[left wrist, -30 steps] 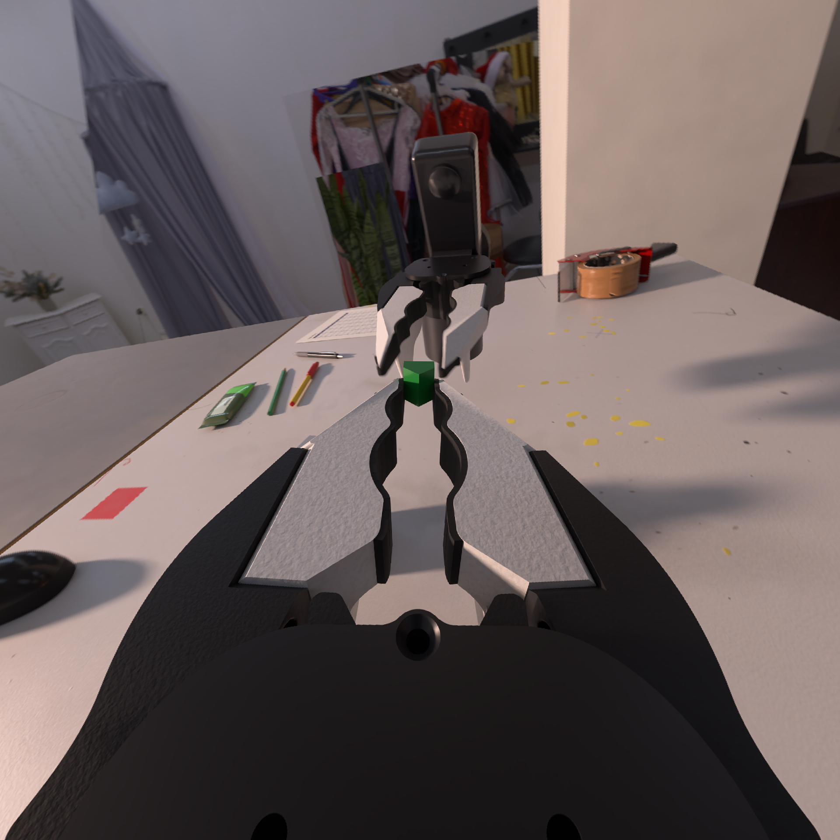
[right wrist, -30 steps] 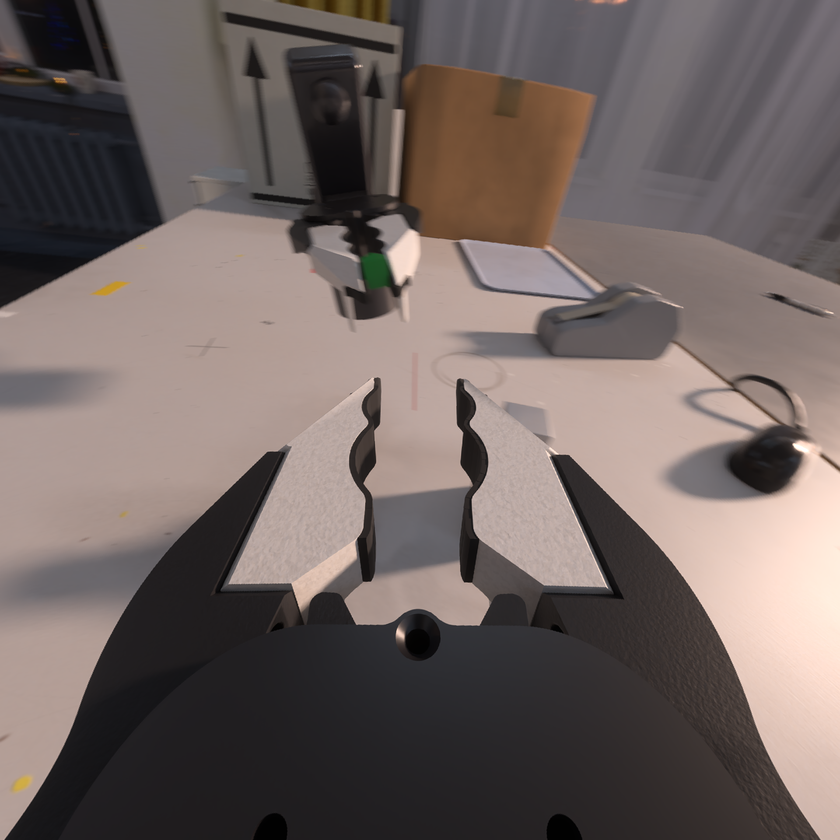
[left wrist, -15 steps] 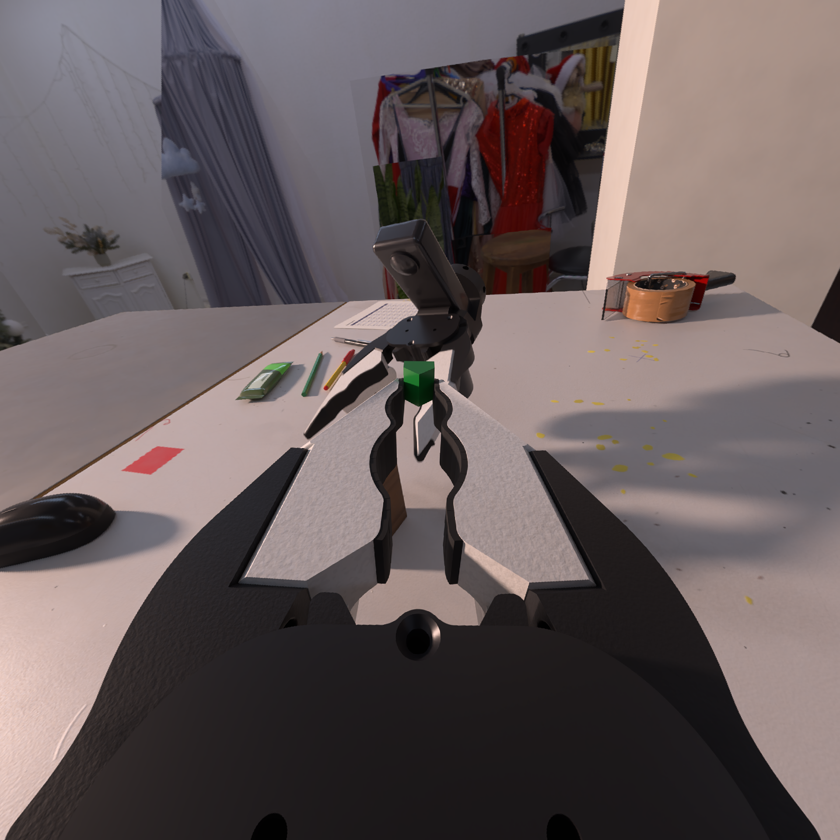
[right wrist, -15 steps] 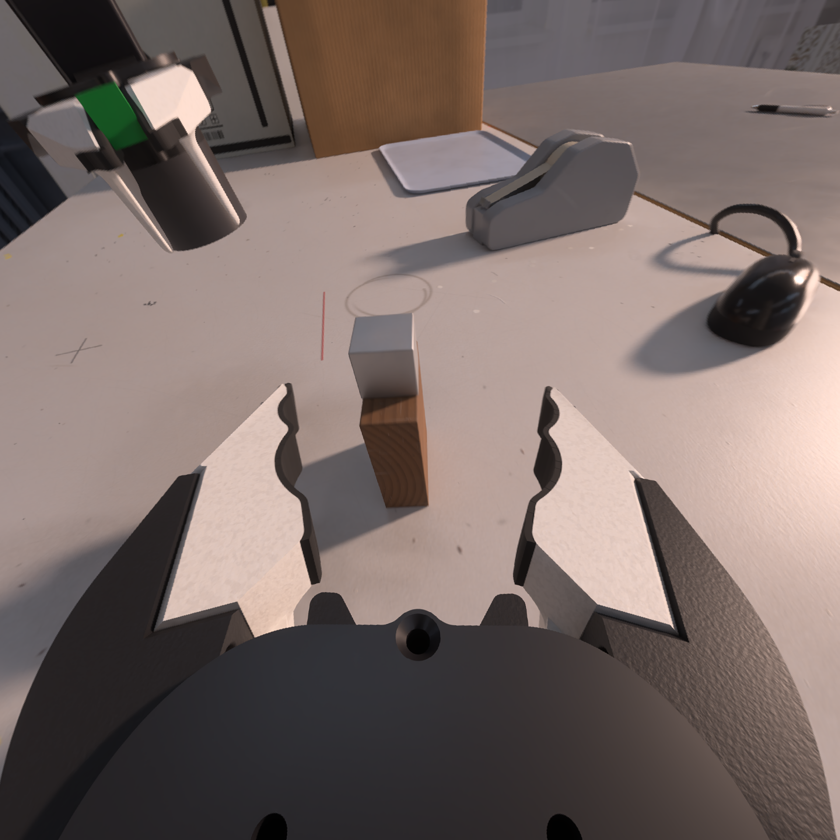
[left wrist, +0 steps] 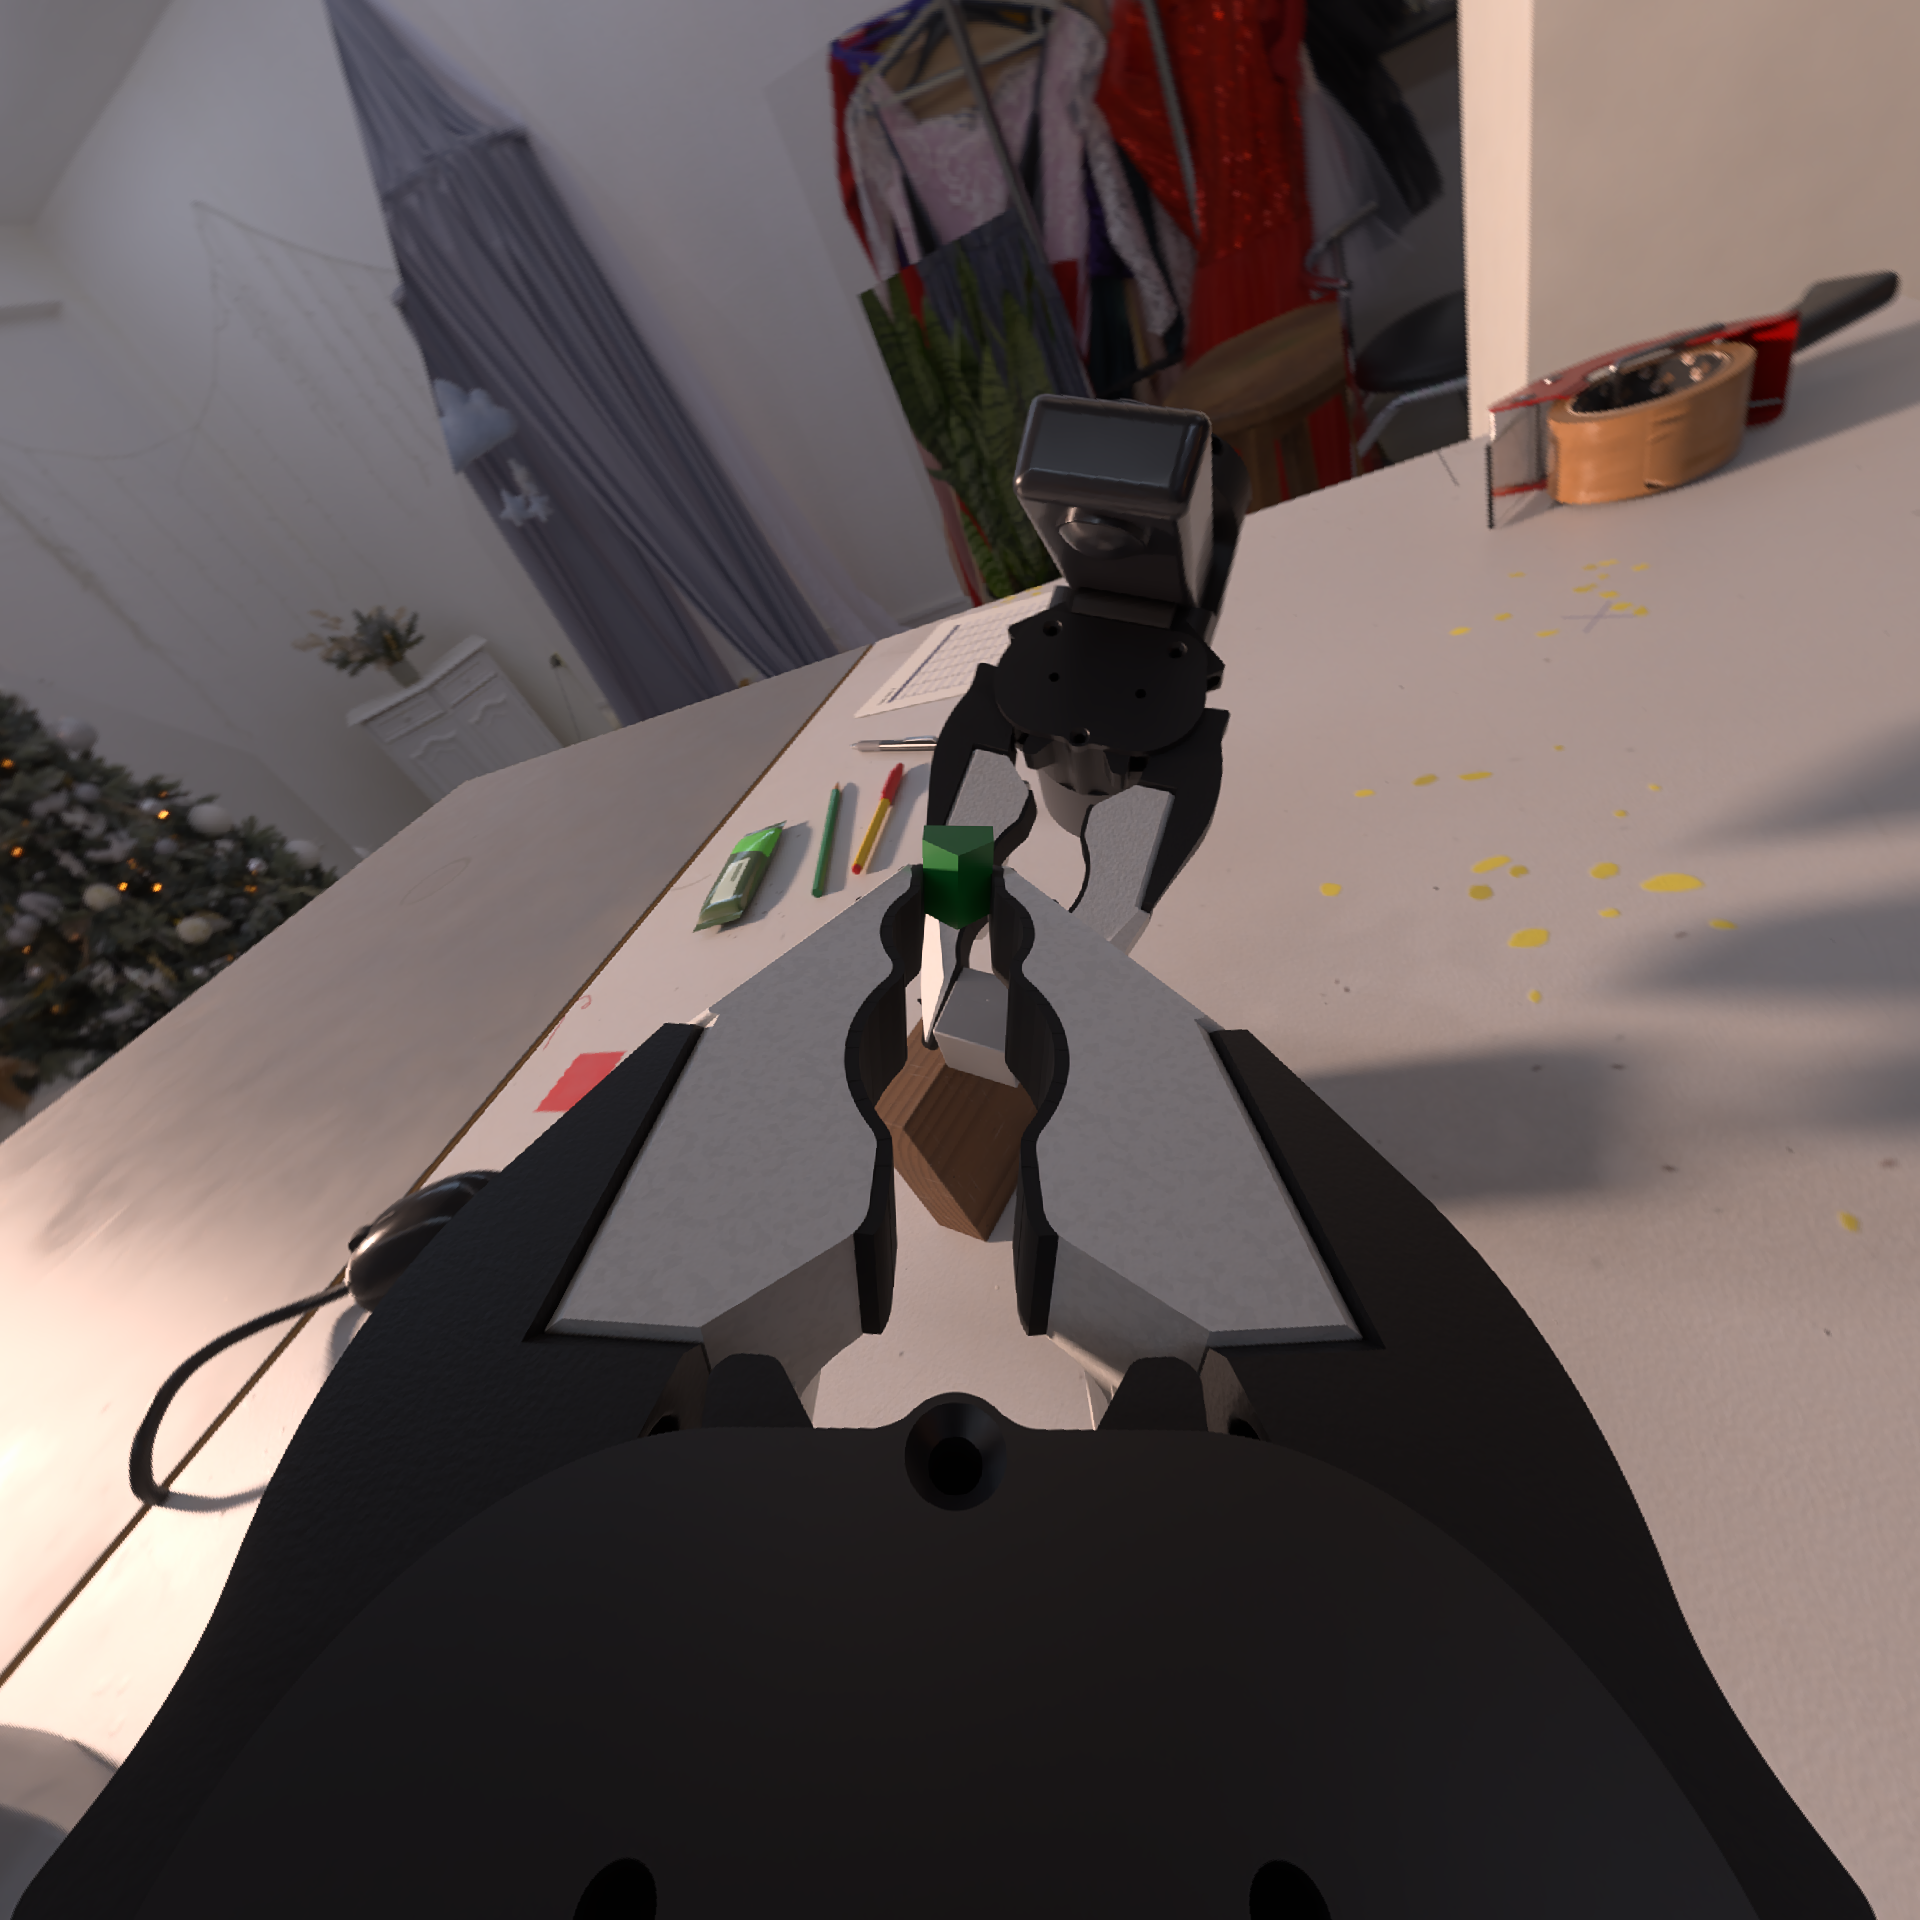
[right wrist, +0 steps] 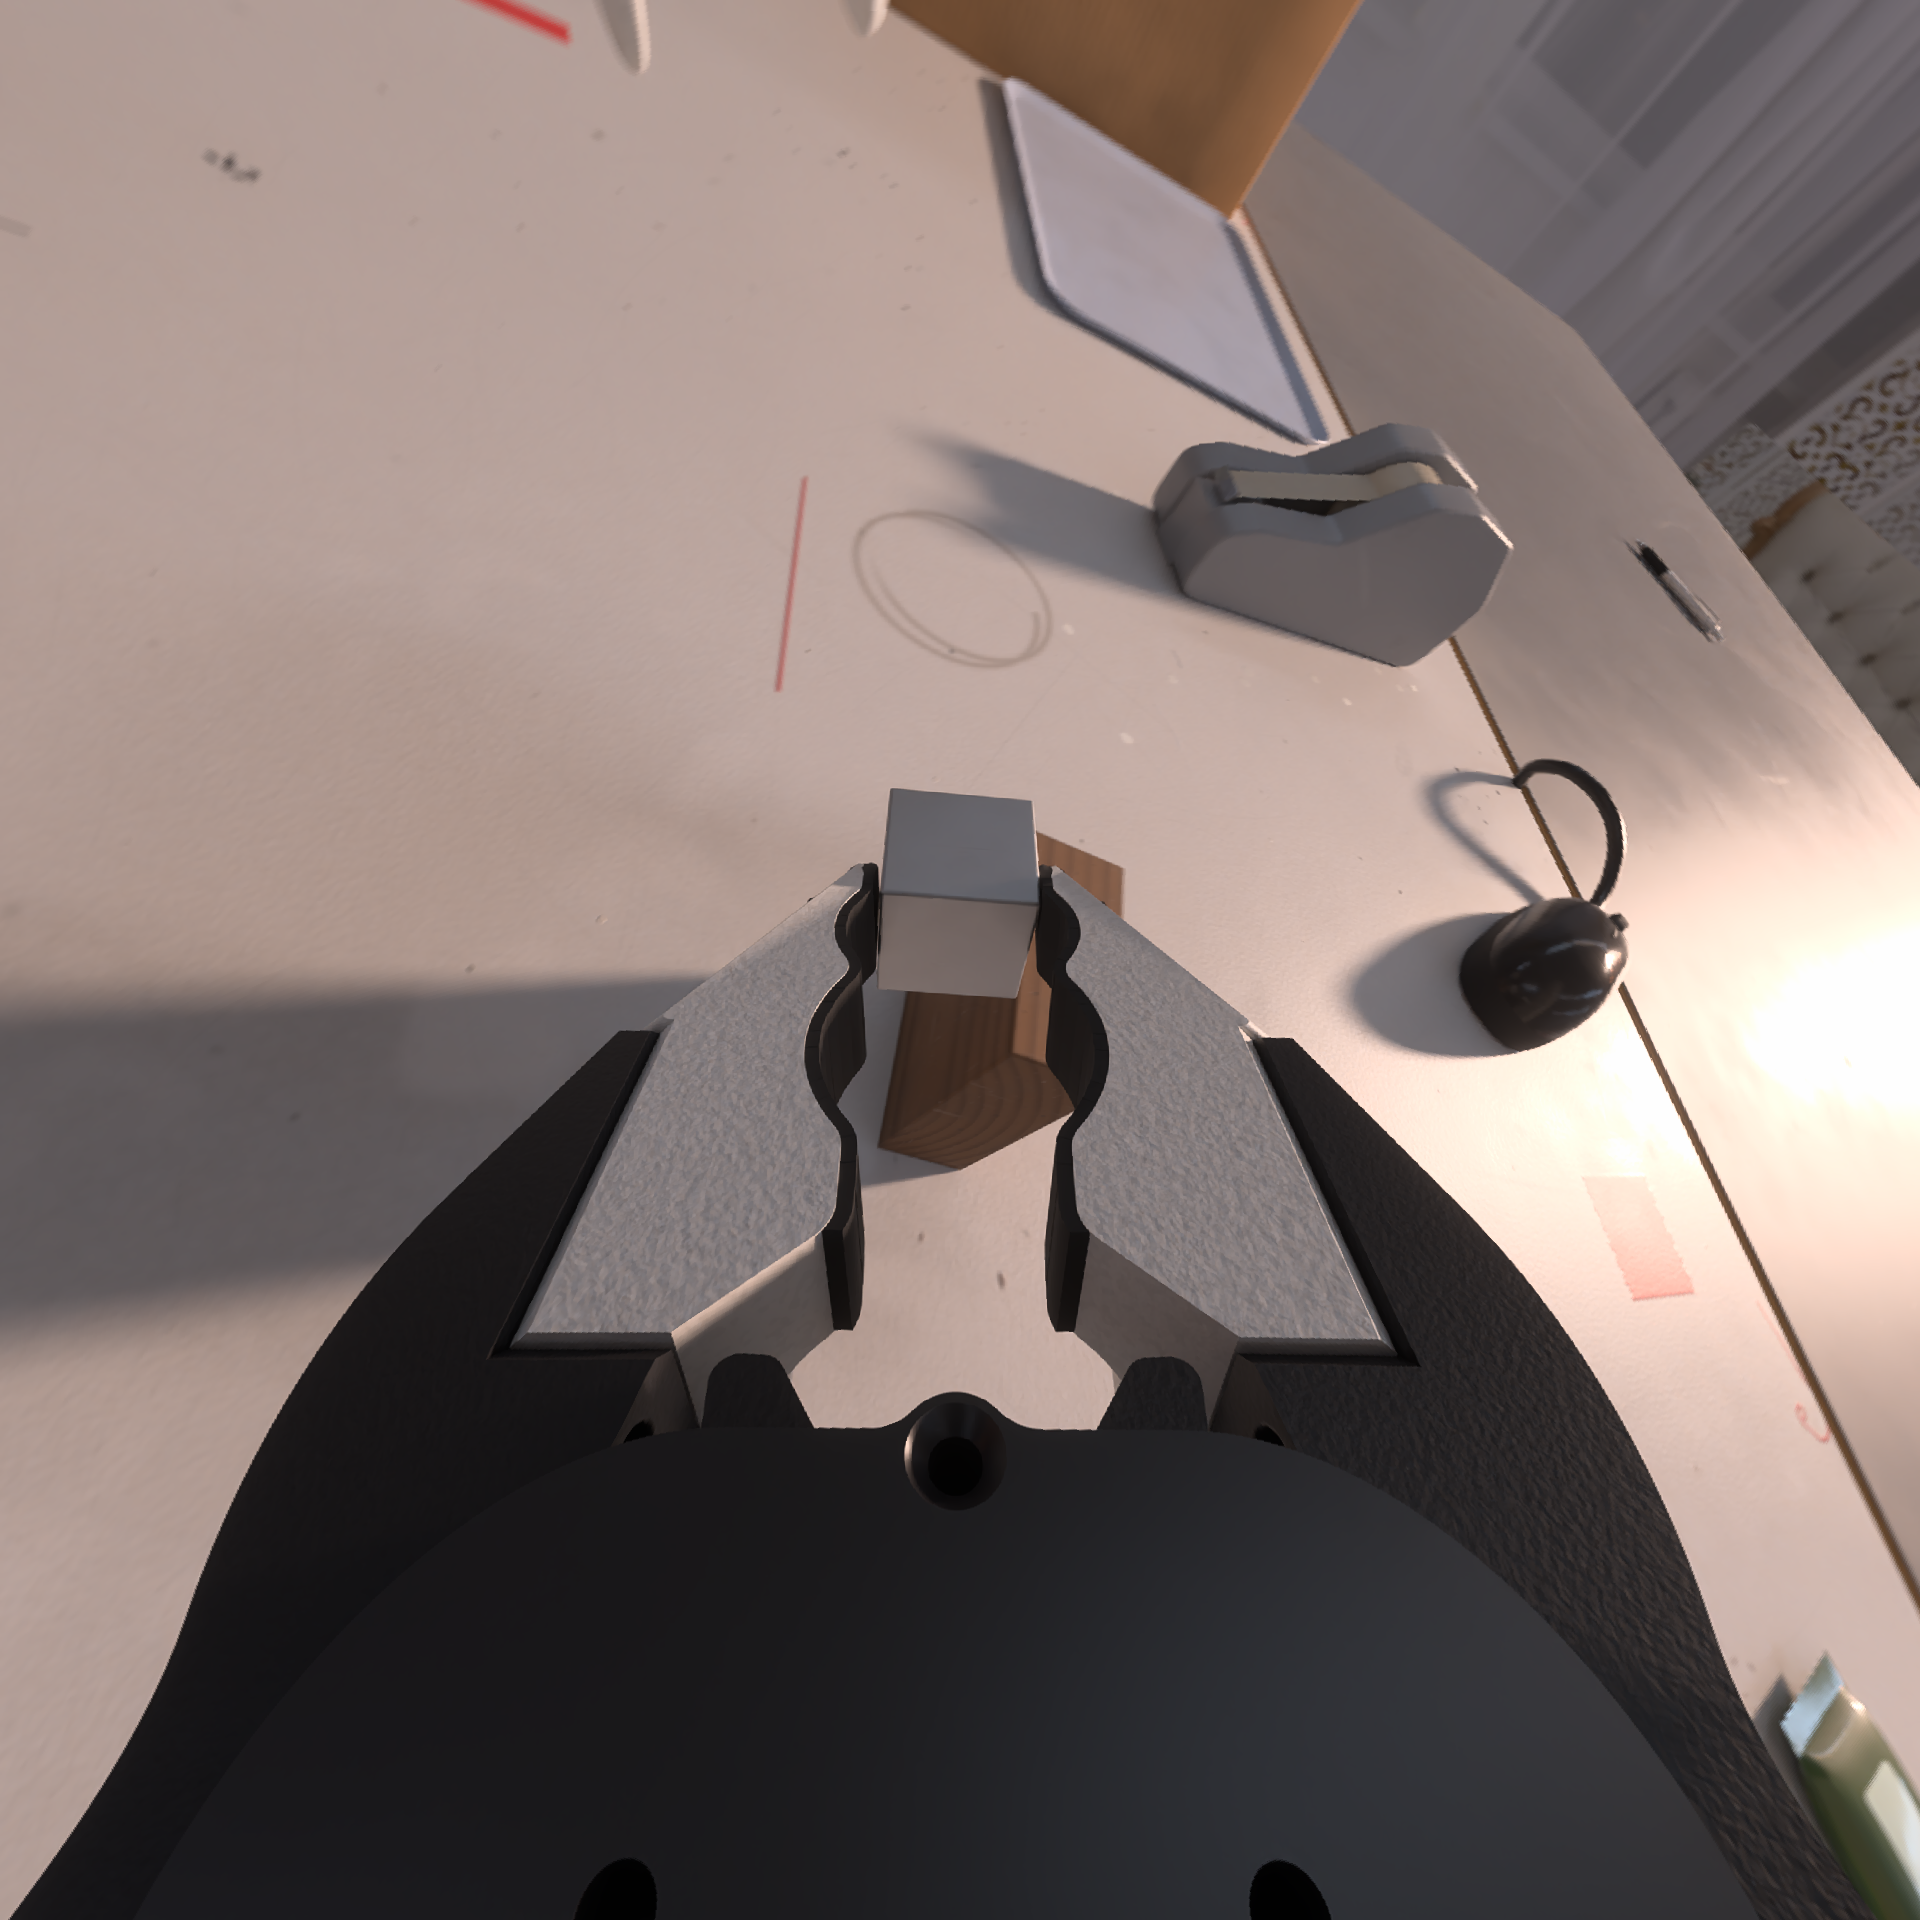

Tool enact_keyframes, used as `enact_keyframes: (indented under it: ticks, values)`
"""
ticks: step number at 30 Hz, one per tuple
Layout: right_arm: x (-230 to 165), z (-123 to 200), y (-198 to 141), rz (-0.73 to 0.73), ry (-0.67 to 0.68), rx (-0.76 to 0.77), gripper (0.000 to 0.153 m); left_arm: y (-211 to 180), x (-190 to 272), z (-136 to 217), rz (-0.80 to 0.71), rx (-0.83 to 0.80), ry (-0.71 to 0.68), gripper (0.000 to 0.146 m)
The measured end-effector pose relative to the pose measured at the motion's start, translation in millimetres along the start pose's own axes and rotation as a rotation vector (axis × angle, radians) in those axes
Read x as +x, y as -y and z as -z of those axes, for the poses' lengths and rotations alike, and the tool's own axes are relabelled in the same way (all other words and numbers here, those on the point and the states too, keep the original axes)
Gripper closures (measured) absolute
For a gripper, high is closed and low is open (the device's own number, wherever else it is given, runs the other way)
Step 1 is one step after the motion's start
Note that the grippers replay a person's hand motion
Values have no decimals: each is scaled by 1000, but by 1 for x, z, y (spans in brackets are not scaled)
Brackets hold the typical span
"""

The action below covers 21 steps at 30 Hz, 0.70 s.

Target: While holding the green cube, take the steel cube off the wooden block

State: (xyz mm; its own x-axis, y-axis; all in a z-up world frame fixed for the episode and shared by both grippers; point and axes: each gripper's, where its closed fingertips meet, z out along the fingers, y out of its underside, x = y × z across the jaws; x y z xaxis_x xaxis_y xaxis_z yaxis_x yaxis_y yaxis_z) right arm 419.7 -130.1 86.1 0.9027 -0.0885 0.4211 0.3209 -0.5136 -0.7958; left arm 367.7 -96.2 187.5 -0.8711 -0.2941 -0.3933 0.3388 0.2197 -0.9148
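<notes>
My left gripper (left wrist: 958,906) is shut on the green cube (left wrist: 956,868) and holds it in the air above the table. Through its fingers I see the steel cube (left wrist: 975,1031) at the top of the wooden block (left wrist: 956,1148). My right gripper (right wrist: 956,888) has its fingertips pressed on both sides of the steel cube (right wrist: 956,904), directly over the wooden block (right wrist: 961,1091). I cannot tell whether the cube still touches the block. The right gripper's black body (left wrist: 1101,696) shows beyond the green cube in the left wrist view.
A black mouse (right wrist: 1543,971) with a cord lies to the right of the block. A grey tape dispenser (right wrist: 1340,561), a white pad (right wrist: 1143,249) and a cardboard box (right wrist: 1132,83) stand beyond. Pens and a green packet (left wrist: 743,878) lie at the left; a brown tape roll (left wrist: 1652,436) is far right.
My right gripper has come down over the block and closed from wide open onto the steel cube. My left gripper has kept the green cube and its view has tilted and turned downward.
</notes>
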Motion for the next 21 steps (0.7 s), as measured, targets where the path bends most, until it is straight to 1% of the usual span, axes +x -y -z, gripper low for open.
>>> enact_keyframes:
  ticks: [3, 7, 21]
  values:
    - [-12, 1, -1, 60, 41, -36, 123, 0, 10, 0, -43, -8, -50, 135]
    - [-22, 3, 1, 97, 76, -55, 123, -5, 22, 0, -129, -62, -102, 135]
    - [-27, 5, -1, 199, 46, -109, 123, -15, 37, -2, -274, -136, -150, 135]
